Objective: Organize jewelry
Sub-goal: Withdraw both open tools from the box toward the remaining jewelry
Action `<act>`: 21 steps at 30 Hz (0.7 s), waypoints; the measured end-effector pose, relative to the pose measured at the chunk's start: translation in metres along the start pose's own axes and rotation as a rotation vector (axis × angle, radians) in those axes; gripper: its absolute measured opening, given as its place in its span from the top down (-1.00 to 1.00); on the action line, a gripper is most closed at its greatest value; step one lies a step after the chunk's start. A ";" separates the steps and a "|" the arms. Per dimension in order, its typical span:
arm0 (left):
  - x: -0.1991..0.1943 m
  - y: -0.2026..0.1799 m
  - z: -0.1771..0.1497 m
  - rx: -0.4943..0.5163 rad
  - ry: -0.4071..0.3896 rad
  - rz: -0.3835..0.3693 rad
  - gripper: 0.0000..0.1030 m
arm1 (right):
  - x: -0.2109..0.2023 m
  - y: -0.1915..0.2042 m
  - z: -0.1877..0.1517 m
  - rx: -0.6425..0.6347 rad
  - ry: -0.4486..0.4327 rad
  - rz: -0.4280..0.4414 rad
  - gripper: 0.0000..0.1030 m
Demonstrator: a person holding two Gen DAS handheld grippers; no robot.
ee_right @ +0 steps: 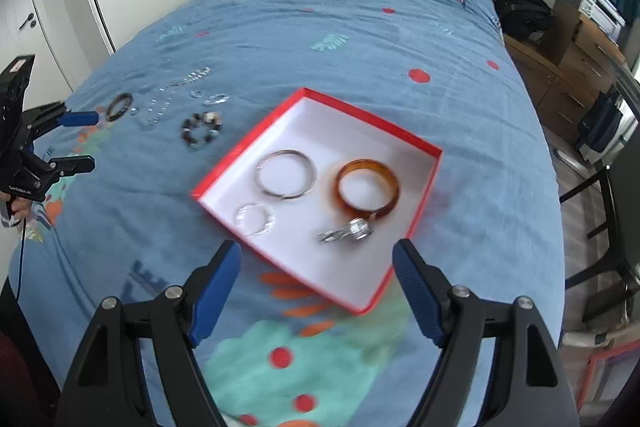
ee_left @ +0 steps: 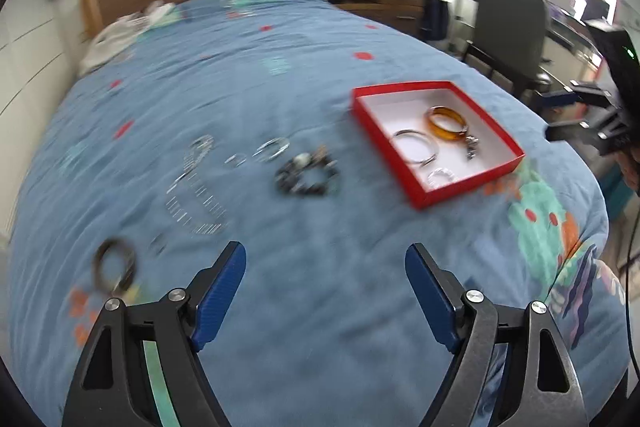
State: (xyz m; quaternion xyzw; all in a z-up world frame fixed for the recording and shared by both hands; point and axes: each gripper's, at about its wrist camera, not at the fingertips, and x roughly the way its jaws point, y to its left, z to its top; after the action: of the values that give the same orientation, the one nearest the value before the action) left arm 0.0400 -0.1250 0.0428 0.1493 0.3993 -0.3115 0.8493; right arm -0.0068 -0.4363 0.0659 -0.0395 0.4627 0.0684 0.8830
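On blue bed (ee_right: 320,39), sorting mid-way: both claws spread wide, empty — left claw (ee_left: 325,259) over loose pieces, right claw (ee_right: 317,255) at near edge of red box (ee_right: 248,143). Box holds amber bangle (ee_right: 367,191), silver bangle (ee_right: 286,174), clear ring (ee_right: 255,219), sparkly watch-like piece (ee_right: 348,230). Left of box, on bed: beaded bracelet (ee_left: 307,175), silver chains (ee_left: 196,187), dark ring (ee_left: 114,265). Likely next: left claw drops onto nearest loose piece, pinches.

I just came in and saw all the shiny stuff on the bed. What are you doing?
Sorting jewelry into the red box. It already holds an amber bangle, a silver bangle, a small clear ring and a sparkly piece. A beaded bracelet and other pieces are on the blanket. The left gripper and right gripper are open, holding nothing.
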 end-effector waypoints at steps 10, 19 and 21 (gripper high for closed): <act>-0.068 0.055 -0.080 -0.212 -0.047 0.153 -0.63 | -0.027 0.080 -0.025 0.043 -0.076 0.020 -0.50; -0.107 0.107 -0.116 -0.327 -0.079 0.265 -0.71 | -0.041 0.131 -0.018 0.101 -0.156 0.029 -0.50; -0.111 0.114 -0.118 -0.334 -0.090 0.286 -0.72 | -0.040 0.139 -0.014 0.117 -0.171 0.019 -0.51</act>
State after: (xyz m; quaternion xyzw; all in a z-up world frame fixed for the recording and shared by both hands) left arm -0.0094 0.0663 0.0533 0.0474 0.3818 -0.1239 0.9147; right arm -0.0626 -0.3047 0.0904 0.0224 0.3893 0.0531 0.9193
